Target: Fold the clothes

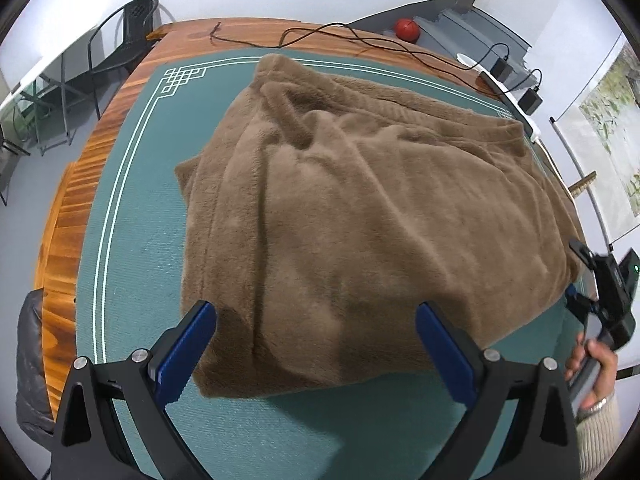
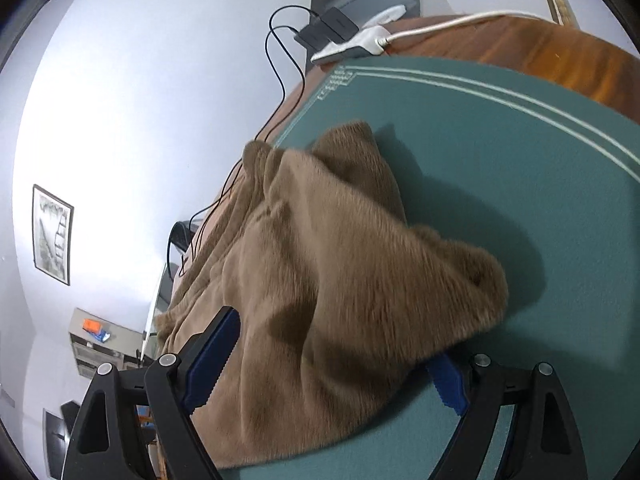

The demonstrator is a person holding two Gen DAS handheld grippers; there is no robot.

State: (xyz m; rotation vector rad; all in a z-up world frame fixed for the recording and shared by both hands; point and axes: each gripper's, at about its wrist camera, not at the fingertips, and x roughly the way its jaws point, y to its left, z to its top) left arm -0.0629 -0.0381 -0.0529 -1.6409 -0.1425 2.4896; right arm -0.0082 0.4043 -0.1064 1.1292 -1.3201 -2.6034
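A fluffy brown garment (image 1: 340, 200) lies bunched in folds on the green mat (image 1: 136, 220). My left gripper (image 1: 316, 309) is open and hovers just above the garment's near edge, its blue pads (image 1: 192, 344) wide apart with nothing gripped. In the right wrist view the same brown garment (image 2: 340, 260) spills between the fingers of my right gripper (image 2: 332, 336). Its jaws stand wide, and the cloth covers the tip of the right pad (image 2: 448, 384) without being pinched. A hand (image 1: 592, 364) holds the right gripper's handle at the mat's right edge.
The mat (image 2: 500, 140) covers a wooden table (image 1: 64, 248). Black cables (image 1: 360, 40), chargers (image 1: 530, 100) and a white power strip (image 2: 352, 46) lie along the far edge. A black chair (image 1: 124, 40) stands beyond the far left corner, and a red ball (image 1: 407, 30) is behind the table.
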